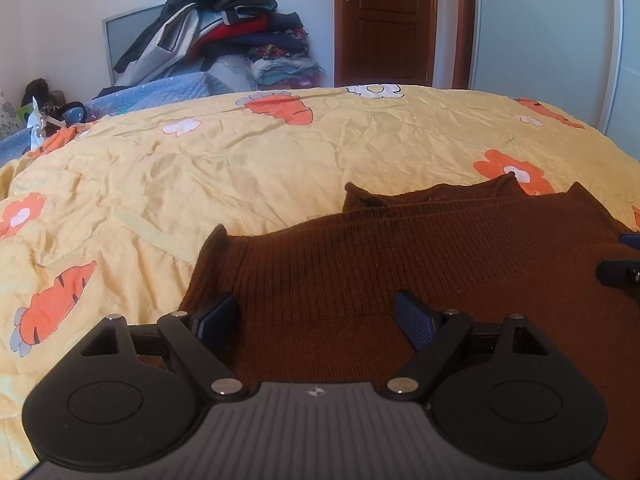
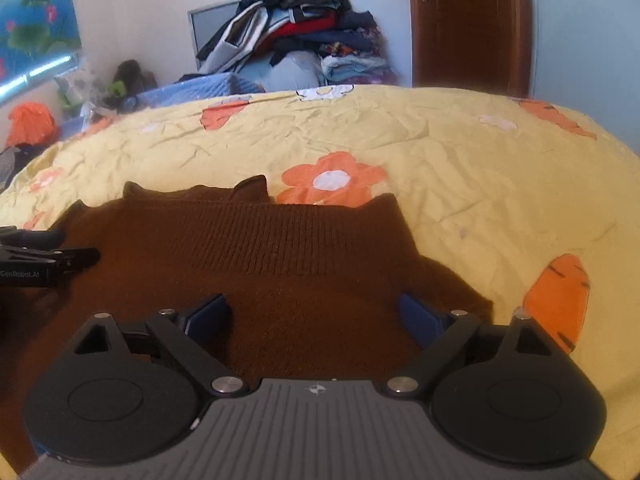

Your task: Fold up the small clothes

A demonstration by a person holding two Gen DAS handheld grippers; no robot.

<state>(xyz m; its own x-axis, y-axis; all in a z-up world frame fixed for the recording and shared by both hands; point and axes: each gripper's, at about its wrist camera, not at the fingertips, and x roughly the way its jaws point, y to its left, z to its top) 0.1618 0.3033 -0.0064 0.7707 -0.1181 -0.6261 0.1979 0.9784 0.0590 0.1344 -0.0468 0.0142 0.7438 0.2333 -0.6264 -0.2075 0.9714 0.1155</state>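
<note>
A brown knitted garment (image 1: 360, 264) lies folded on the yellow bedspread (image 1: 240, 160), its ribbed hem turned toward the far side. My left gripper (image 1: 316, 320) stands open just above its near left part, the blue pads (image 1: 414, 320) wide apart with only knit between them. In the right wrist view the same brown garment (image 2: 280, 248) fills the middle, and my right gripper (image 2: 316, 316) is open over its near right part. The left gripper's black body (image 2: 48, 256) shows at the left edge there. The right gripper's tip (image 1: 620, 272) shows at the right edge of the left wrist view.
The yellow bedspread (image 2: 480, 184) with orange carrot and flower prints spreads out all around the garment. A tall heap of clothes (image 1: 224, 32) is stacked against the far wall beyond the bed. A brown wooden door (image 1: 384, 20) stands at the back right.
</note>
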